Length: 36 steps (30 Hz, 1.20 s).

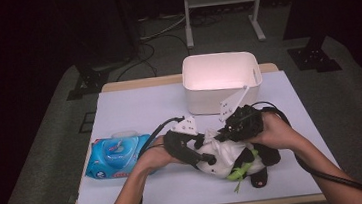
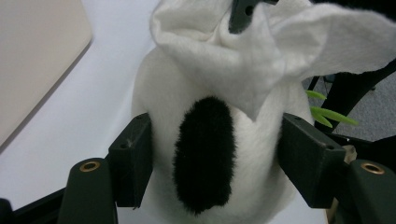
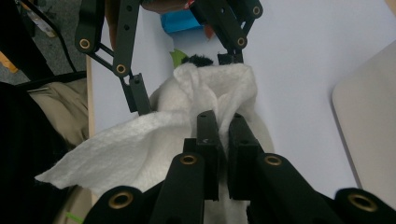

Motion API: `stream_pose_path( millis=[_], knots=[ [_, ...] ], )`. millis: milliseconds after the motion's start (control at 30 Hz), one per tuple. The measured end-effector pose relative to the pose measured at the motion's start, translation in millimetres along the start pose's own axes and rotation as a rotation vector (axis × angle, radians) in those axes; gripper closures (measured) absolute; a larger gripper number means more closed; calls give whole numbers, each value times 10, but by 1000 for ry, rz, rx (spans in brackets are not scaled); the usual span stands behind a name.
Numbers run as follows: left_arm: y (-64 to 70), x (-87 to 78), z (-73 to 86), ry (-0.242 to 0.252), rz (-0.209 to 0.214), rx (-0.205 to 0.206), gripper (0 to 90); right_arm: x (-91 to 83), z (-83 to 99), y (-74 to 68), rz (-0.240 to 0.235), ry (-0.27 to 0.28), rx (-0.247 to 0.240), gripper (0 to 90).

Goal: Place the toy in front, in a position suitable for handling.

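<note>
A table (image 1: pixel 143 196) covered by a white sheet is seen from the high view, with a white bin (image 1: pixel 221 80) standing at its far middle. A blue pack of wet wipes (image 1: pixel 116 156) lies near the left edge, just beside the person's left hand.

A plush panda (image 1: pixel 232 158) lies on the sheet at the near middle, in front of the bin and apart from it, white in the body with black limbs and a green sprig at its lower side. In the left gripper view its white body (image 2: pixel 205 140) with a black patch is seen between the two black jaws.

The left gripper (image 1: pixel 186 149) is held at the panda's left side. Its jaws are spread wide around the toy, and both pads are pressed against the fur, so the panda is clasped between them.

The right gripper (image 1: pixel 239 124) is held over the top of the panda from the right. In the right gripper view its jaws (image 3: pixel 223 140) are drawn nearly together, and a fold of a white wipe (image 3: pixel 154 135) is pinched between them. The wipe is draped over the panda's upper part, touching it, with a loose end hanging free toward the left of that view. In the left gripper view the same wipe (image 2: pixel 280 51) is bunched on top of the toy, above the left jaws.
</note>
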State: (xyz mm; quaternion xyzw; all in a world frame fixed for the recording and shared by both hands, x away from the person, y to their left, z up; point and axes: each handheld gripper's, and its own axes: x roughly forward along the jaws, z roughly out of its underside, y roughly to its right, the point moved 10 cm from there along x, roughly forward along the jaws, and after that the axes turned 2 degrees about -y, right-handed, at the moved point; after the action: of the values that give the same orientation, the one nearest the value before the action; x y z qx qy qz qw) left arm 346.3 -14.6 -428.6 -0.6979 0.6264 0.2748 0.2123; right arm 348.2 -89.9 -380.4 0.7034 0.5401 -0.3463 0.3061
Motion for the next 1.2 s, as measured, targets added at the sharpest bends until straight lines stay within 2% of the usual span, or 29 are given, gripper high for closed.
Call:
stream_pose_path(
  millis=[333, 500, 733, 867, 1200],
  knots=[
    [-11, -19, 58, 7, 11, -24, 315, -98, 259, 75, 39, -59, 18, 849],
    [-26, -19, 76, 10, 13, -30, 311, -181, 448, 88, 57, -68, 53, 848],
    [-50, -17, 86, 14, 19, -54, 293, -322, 629, 54, 65, -26, 91, 848],
    [-52, -32, 97, 10, 21, -42, 296, -394, 724, 33, 70, -15, 105, 848],
    [-58, -43, 99, 18, 19, -59, 305, -540, 909, -21, 89, -7, 126, 848]
  ],
)
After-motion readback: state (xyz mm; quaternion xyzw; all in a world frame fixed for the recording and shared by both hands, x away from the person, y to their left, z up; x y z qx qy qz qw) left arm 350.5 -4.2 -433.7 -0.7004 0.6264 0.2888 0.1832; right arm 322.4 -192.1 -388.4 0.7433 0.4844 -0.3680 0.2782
